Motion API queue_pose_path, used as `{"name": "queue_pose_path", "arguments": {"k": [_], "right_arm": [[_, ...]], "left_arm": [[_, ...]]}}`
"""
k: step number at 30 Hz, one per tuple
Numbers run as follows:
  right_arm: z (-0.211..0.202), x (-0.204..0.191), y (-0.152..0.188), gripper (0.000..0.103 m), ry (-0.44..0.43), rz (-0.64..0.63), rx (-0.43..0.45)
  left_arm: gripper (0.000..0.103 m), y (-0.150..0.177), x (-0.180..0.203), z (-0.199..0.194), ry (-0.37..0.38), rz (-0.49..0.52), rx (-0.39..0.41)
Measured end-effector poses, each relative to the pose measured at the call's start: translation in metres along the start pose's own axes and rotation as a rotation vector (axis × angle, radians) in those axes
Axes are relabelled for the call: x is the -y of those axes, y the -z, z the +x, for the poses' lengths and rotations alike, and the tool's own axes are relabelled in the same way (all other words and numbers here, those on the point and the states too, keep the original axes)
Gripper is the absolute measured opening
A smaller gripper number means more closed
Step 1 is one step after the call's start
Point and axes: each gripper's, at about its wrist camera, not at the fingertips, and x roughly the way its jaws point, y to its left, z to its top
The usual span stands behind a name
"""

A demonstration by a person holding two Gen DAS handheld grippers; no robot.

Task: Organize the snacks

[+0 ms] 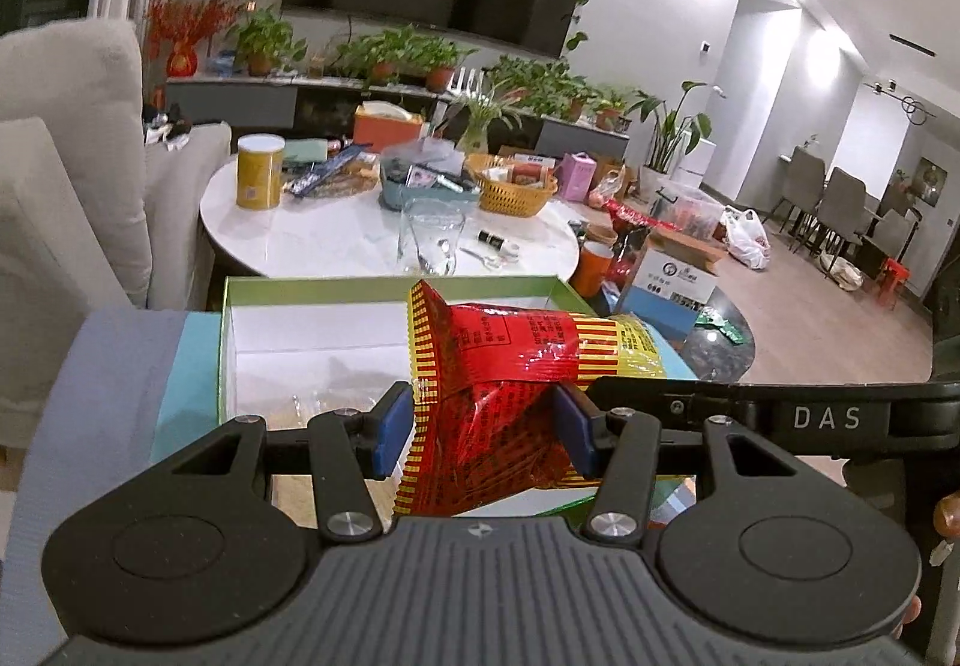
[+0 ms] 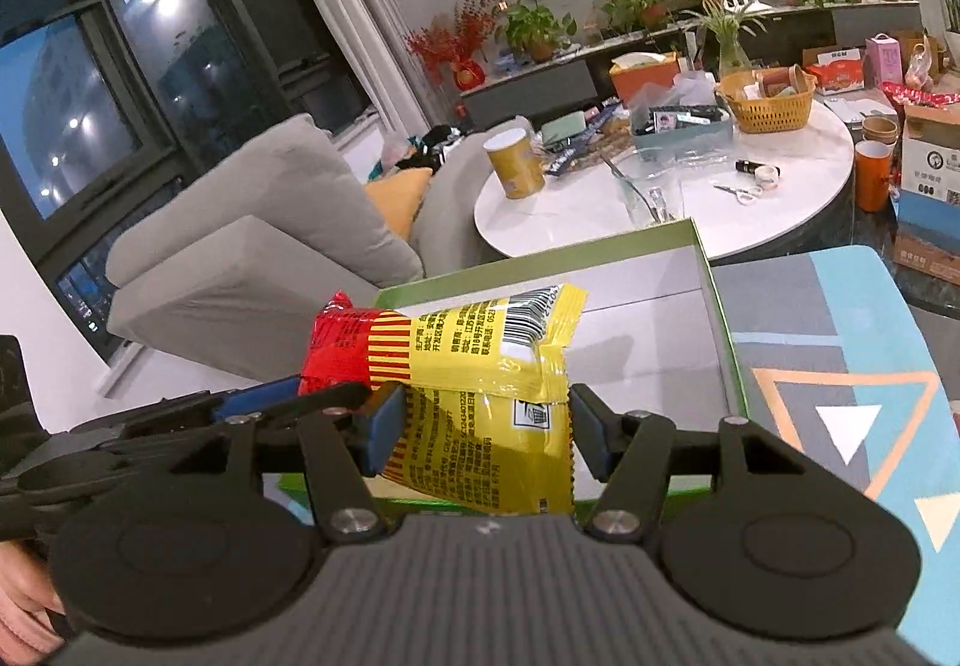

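You are holding the snack bag (image 1: 498, 396), red at one end and yellow at the other, across the centre of both wrist views, above the open green-rimmed box (image 1: 384, 283) with its white inside. Your left gripper (image 1: 486, 423) is clamping the crumpled red end between its blue pads (image 1: 393, 426). Your right gripper (image 2: 480, 429) is pinching the yellow end, its pads pressing into the foil on both sides. The box is sitting on a patterned blue and grey mat (image 2: 840, 366) that is filling the lower right of the right wrist view. Behind the box, in the middle of each frame, a round white table (image 1: 360, 228) is carrying a yellow can (image 1: 259, 173), a woven basket (image 1: 510, 186) and scissors (image 2: 741, 193). A grey sofa (image 2: 258, 246) is standing at the left.
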Motion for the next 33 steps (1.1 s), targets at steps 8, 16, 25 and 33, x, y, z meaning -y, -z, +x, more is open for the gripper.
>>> {"name": "queue_pose_path", "arguments": {"k": [8,16,25,33], "right_arm": [[0.013,0.011,0.001,0.060,0.014,0.011,-0.027],[0.017,0.016,0.010,0.060,0.048,0.036,-0.055],[-0.001,0.022,0.014,0.060,0.090,0.079,-0.036],[-0.037,0.030,0.026,0.060,0.124,0.091,-0.017]], "left_arm": [[0.049,0.003,-0.008,0.022,-0.011,-0.017,-0.040],[0.048,0.013,-0.011,0.038,-0.026,-0.026,-0.129],[0.048,0.018,-0.001,0.020,-0.014,0.011,-0.122],[0.048,0.025,0.010,0.001,-0.004,0.012,-0.119]]}}
